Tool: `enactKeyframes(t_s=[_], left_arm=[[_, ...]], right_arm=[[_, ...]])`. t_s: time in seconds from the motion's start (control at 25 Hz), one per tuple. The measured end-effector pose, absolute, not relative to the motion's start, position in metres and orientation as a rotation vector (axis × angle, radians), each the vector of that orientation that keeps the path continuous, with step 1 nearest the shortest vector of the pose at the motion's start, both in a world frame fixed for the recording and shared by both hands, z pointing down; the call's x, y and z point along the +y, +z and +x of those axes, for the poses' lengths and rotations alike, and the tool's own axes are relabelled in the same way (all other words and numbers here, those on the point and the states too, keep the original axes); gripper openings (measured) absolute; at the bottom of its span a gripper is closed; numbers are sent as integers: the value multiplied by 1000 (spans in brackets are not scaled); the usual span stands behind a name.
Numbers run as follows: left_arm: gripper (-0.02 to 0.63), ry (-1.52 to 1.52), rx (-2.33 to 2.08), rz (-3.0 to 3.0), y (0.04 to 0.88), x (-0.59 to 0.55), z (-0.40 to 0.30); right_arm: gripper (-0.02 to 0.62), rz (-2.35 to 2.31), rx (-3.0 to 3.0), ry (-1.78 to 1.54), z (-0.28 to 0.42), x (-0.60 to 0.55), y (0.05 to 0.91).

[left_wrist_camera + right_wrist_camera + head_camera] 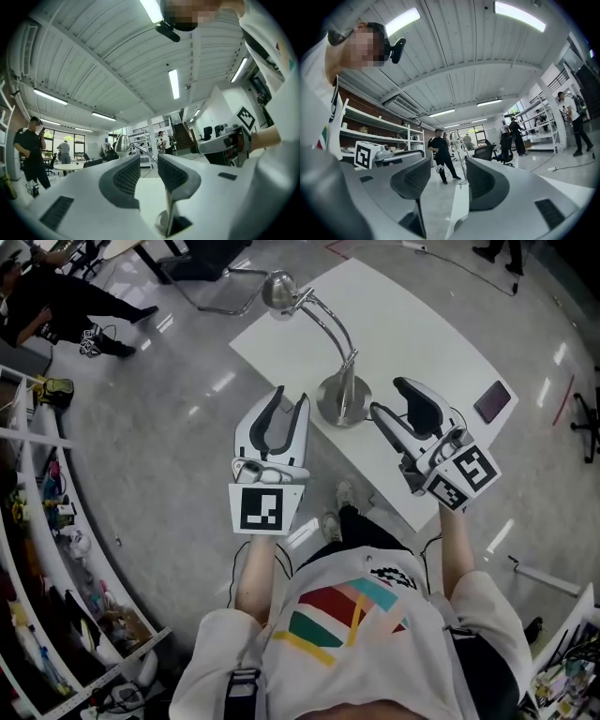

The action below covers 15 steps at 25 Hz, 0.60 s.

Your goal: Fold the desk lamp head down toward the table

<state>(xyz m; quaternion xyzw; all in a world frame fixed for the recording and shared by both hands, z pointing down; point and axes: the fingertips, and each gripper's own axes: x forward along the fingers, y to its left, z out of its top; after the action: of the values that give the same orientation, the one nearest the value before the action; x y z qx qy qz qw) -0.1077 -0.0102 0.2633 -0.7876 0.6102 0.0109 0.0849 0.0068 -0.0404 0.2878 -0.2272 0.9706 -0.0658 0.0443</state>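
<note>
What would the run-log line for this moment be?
left claw: open, empty | right claw: open, empty | desk lamp: ungripped on table

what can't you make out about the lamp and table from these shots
lamp base, left gripper view: mostly hidden behind the left claw's own jaw
lamp head, head view: seen only from above, underside hidden
dark flat item on the table, head view: too small to identify
</note>
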Motion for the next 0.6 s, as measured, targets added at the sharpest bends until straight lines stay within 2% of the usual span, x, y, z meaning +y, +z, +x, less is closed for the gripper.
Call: enactKeyframes(t_s=[0.2, 0.4, 0.6], left_arm=[[144, -15, 1801, -2311, 228, -74, -127], [146, -79, 1728, -2374, 222, -120, -114], [144, -155, 1733, -2333, 236, -147, -127]], right_arm=[[239, -657, 2964, -53, -27, -101, 273], [239, -592, 2960, 80, -45, -142, 259], [239, -537, 2982, 39, -66, -161, 267]])
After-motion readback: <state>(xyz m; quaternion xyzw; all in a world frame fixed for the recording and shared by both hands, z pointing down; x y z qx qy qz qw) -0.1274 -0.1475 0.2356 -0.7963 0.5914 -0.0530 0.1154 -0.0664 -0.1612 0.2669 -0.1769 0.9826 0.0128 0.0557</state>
